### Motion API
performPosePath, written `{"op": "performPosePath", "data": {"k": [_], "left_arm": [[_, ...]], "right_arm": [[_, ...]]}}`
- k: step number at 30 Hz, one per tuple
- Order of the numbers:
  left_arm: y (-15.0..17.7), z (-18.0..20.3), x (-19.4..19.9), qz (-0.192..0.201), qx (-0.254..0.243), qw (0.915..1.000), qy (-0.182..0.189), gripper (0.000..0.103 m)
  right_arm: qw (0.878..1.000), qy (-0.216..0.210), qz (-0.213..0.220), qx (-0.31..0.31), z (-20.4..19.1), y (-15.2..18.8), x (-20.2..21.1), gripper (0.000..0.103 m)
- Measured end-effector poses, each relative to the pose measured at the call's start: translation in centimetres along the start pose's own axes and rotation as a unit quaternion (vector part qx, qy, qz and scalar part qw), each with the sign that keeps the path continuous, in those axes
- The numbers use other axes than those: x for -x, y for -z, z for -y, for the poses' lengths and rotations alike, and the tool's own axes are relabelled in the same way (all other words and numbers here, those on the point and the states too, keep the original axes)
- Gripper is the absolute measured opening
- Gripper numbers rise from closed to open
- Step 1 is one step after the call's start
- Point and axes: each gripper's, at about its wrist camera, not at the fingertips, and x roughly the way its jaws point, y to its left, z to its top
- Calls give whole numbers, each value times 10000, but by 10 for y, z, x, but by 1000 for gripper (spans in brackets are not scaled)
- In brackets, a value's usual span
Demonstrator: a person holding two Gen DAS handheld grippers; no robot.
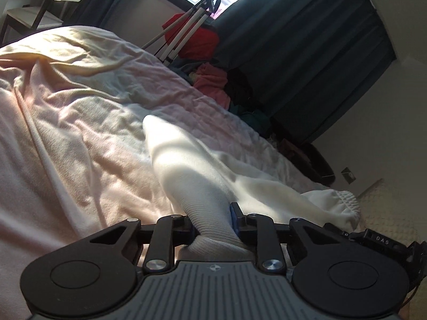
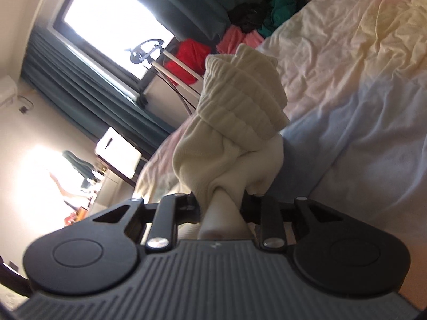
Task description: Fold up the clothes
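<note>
A white ribbed garment [image 1: 192,170] lies on the pale pink bed sheet [image 1: 69,122]. My left gripper [image 1: 213,224] is shut on a ribbed cuff end of it, low over the bed. The cloth runs right to a gathered elastic edge [image 1: 344,202]. In the right wrist view my right gripper [image 2: 221,205] is shut on a bunched part of the same cream garment [image 2: 240,112], whose ribbed band folds over above the jaws. The fingertips of both grippers are hidden by cloth.
A pile of red, pink, teal and dark clothes [image 1: 213,80] lies beyond the bed's far edge, next to a folded drying rack [image 1: 186,29]. Dark teal curtains [image 1: 307,40] hang by the bright window [image 2: 114,18]. A desk [image 1: 29,13] stands far left.
</note>
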Motion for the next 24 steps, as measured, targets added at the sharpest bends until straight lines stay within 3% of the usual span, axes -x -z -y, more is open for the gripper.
{"op": "performPosePath", "data": {"k": [3, 7, 12, 18, 22, 24], "left_arm": [[-17, 29, -9, 212, 85, 9994, 262, 24], [-39, 84, -55, 238, 26, 9984, 517, 23], [-57, 178, -156, -114, -516, 9951, 837, 23], [-53, 280, -300, -496, -874, 9887, 1108, 23], [-29, 302, -376, -701, -1206, 9849, 1028, 24], [-14, 299, -406, -870, -1332, 9829, 926, 24]], "right_arm": [[9997, -91, 219, -50, 1, -22, 15, 28], [9982, 22, 595, -47, 4, -75, 36, 27], [9937, 363, 1052, -163, 45, -160, 62, 27], [9801, 1030, 1668, -313, 105, -262, 82, 27], [9702, 1270, 1967, -624, 150, -296, 80, 27], [9683, 1470, 1895, -700, 173, -293, 67, 27]]}}
